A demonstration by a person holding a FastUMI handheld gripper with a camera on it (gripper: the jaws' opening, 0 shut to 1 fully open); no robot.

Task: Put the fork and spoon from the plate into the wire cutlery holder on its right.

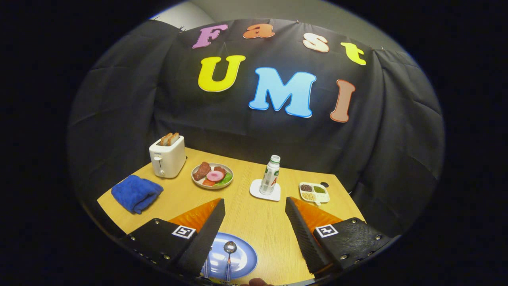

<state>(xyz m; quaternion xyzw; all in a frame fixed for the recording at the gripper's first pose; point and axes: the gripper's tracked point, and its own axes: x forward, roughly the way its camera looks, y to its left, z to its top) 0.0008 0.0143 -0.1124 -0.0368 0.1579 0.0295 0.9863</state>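
A blue plate (244, 260) lies on the wooden table low between my fingers, close to the left one. On it rests a spoon (229, 254) with a striped blue handle, bowl pointing away from me. A second striped handle (206, 268), probably the fork, lies beside it, its head hidden behind my left finger (206, 234). My gripper (255, 204) hovers above the table with its jaws wide apart and nothing between them. The right finger (303, 234) stands over bare wood to the right of the plate.
Beyond the fingers stand a bottle (270, 174) on a white coaster, a plate of toy food (212, 175), a white toaster (167, 158) with bread, a blue cloth (136, 193) and a small tray of beans (314, 192). Black cloth walls the table.
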